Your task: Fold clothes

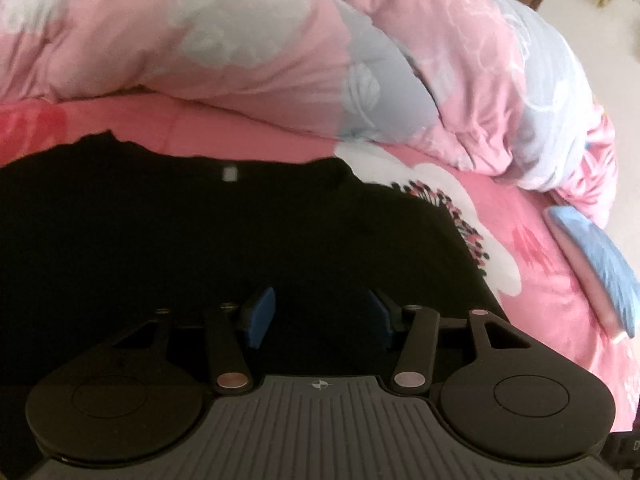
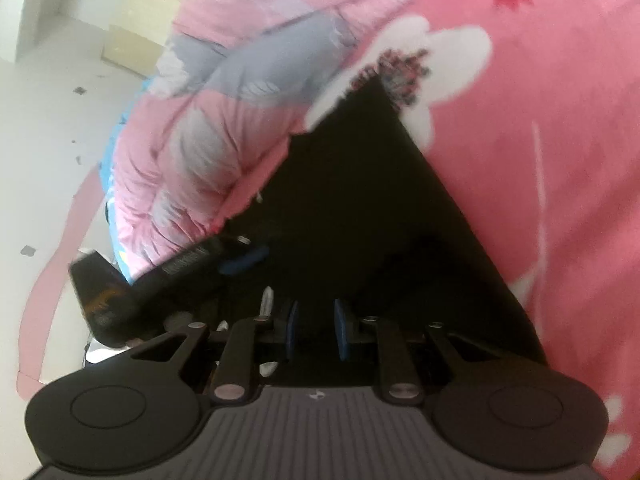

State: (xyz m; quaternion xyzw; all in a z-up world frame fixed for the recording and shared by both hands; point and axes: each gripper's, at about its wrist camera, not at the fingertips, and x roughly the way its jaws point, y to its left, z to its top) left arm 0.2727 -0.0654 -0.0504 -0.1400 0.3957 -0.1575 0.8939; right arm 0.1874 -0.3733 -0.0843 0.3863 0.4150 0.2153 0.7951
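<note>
The left tool (image 1: 318, 312) hangs wide and empty over the black shirt (image 1: 200, 232), spread flat on the bed (image 1: 540, 248) for folding, while the right tool (image 2: 316, 330) stands narrow, with no cloth visibly pinched.

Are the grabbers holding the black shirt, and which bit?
Cannot tell. The left gripper has its jaws apart over the black shirt; the right gripper has narrow jaws, but anything between is too dark.
</note>
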